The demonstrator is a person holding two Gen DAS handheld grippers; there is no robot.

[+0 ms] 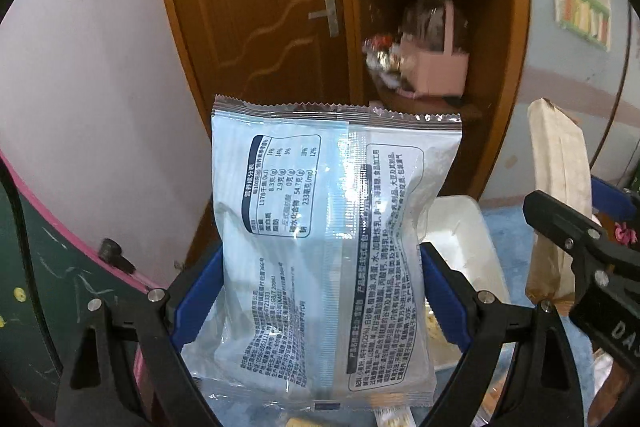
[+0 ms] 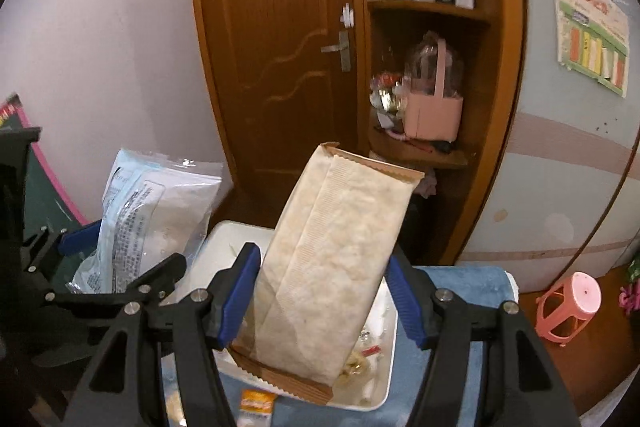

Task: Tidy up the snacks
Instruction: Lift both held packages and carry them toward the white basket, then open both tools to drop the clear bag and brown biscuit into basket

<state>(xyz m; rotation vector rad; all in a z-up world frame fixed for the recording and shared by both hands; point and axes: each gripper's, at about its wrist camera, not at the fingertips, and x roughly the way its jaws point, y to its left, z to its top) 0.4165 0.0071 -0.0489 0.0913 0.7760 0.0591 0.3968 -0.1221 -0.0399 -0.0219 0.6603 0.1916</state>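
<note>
My left gripper [image 1: 320, 303] is shut on a light-blue snack packet [image 1: 324, 247], held upright with its printed back facing the camera. It also shows in the right wrist view [image 2: 144, 215], at the left. My right gripper [image 2: 320, 299] is shut on a tan snack packet with brown ends [image 2: 332, 267], tilted above a white bin [image 2: 384, 387]. The tan packet shows at the right in the left wrist view [image 1: 560, 203]. The bin holds a few small wrapped snacks [image 2: 364, 355].
The bin sits on a blue cloth surface [image 2: 472, 283], with small snack packs [image 2: 256, 403] lying in front of it. Behind stand a wooden door [image 2: 280, 67] and shelves holding a pink basket [image 2: 432, 115]. A pink stool [image 2: 568, 307] is on the floor at right.
</note>
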